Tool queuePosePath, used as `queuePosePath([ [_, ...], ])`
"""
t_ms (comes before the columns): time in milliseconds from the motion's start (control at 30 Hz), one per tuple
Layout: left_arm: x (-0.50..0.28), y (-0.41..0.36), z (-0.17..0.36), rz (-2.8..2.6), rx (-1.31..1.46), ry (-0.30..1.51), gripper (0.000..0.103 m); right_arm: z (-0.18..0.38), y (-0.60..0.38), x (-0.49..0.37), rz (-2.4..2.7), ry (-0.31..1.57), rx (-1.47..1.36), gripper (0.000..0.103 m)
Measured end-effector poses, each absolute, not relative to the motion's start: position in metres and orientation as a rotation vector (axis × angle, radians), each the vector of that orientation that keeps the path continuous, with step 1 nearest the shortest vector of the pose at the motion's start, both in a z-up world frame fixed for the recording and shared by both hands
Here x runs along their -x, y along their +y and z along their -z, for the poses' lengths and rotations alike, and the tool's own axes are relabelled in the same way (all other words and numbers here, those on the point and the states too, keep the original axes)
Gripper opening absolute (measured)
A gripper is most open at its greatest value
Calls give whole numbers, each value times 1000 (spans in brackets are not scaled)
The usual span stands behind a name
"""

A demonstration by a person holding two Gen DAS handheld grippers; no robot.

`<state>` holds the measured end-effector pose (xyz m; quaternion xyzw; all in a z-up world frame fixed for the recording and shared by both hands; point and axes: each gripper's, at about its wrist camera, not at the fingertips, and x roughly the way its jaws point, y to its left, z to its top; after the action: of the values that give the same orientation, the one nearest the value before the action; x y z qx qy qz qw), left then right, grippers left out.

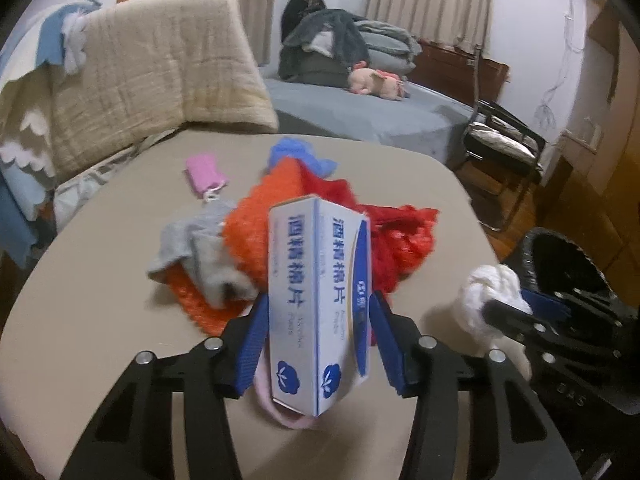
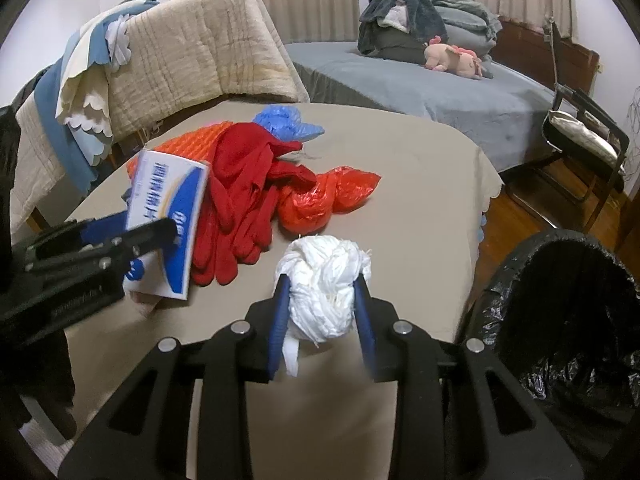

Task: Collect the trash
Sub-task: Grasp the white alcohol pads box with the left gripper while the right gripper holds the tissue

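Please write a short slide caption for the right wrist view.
Right gripper holds a white crumpled plastic bag above the table, beside the black-lined trash bin.

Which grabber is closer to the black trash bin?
The right gripper, holding the white wad, is beside the trash bin. The left gripper, holding the box, is farther away over the table.

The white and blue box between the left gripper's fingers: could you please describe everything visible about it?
The box is a tall white cardboard carton with blue Chinese lettering, a curved blue band and blue cotton-flower logos. It stands nearly upright, one corner edge toward the left wrist camera, clamped between the left gripper's blue pads. It looks intact and closed. Beneath it lies something pale pink; whether they touch is unclear.
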<state>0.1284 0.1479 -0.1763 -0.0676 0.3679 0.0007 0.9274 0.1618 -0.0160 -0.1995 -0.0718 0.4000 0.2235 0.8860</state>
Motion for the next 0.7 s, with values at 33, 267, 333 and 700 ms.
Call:
queuePosePath([
  [33,-129,144,176,16,137,755,50,199,-17,-162,-463,830,146,30],
  [267,-135,130,184,26,135,775,54,190,-30,-166,-436,819,130,31],
  [333,-141,130,187,20,144,785,55,189,-35,-167,-424,820,124,31],
  [700,-140,115,177,84,153,778,31,176,-56,-167,-391,792,99,31],
])
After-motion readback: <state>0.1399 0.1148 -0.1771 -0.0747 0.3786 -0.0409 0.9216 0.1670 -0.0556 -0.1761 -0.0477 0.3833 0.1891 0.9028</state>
